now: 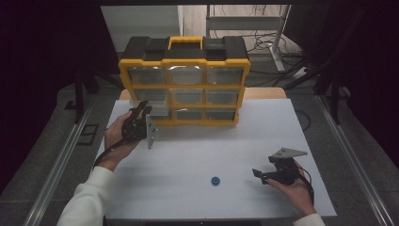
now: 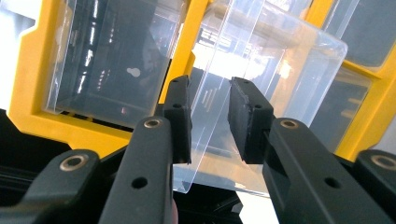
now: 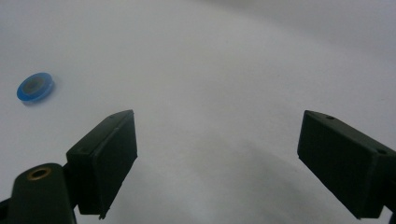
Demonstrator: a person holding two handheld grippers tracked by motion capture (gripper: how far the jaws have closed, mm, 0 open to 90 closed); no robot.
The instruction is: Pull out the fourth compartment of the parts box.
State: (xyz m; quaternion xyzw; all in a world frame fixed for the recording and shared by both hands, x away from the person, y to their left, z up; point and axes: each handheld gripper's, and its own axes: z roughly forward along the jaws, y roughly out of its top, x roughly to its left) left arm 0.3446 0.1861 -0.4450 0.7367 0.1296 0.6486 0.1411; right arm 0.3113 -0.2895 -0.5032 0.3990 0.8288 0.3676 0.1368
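Left gripper [image 2: 210, 119]: jaws pinching clear drawer [image 2: 261, 70] front wall, pulled partly out of yellow organizer [image 1: 184, 80] at its lower left | Right gripper [image 3: 217, 163]: jaws spread, near blue ring [image 3: 35, 87], well before organizer

White table [image 1: 188, 150] bears organizer [image 1: 184, 82] and blue ring [image 1: 215, 181].

Small blue ring [image 1: 215, 181] lies alone low-centre on the white tabletop [image 1: 211, 146]. Metal rails [image 1: 56, 162] run down both frame sides. Upper right: table frame [image 1: 277, 33] and what looks like loose cables [image 1: 263, 44], dim.
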